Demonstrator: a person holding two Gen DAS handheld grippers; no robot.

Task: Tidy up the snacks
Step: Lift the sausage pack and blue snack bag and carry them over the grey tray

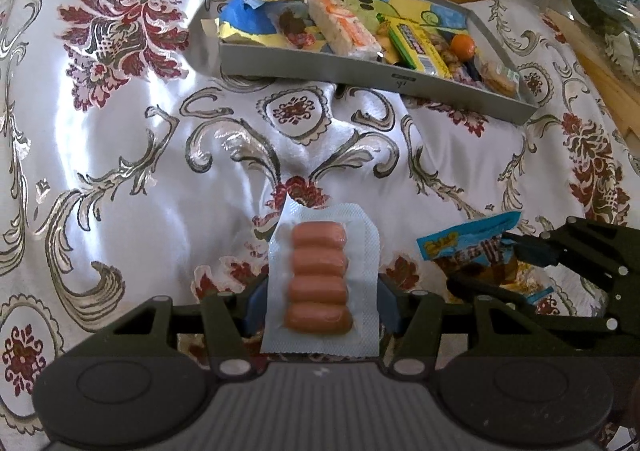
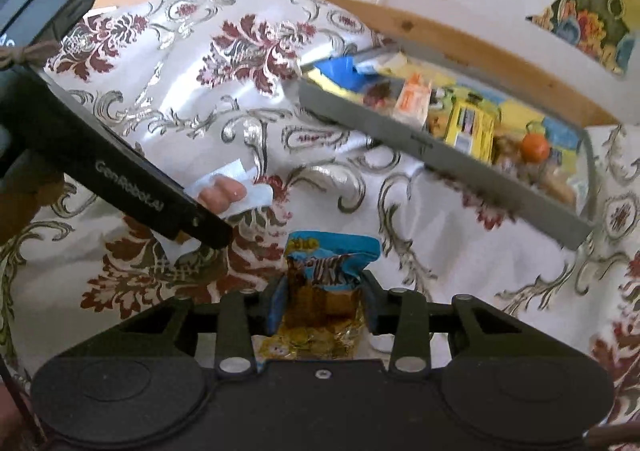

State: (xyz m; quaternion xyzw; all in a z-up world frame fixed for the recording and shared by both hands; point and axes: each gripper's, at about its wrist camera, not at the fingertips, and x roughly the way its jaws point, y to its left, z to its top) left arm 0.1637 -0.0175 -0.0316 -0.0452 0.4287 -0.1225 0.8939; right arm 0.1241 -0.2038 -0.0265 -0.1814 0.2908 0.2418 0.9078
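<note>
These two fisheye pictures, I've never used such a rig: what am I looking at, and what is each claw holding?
Each picture comes from a camera on a hand-held claw, looking forward along its two fingers. The left wrist view shows the left claw shut on a sealed sausage pack. The right wrist view shows the right claw shut on a blue and gold snack bag. Beneath lies a floral cloth. Ahead sits a grey tray already holding snacks, among them a yellow box and an orange ball.
</note>
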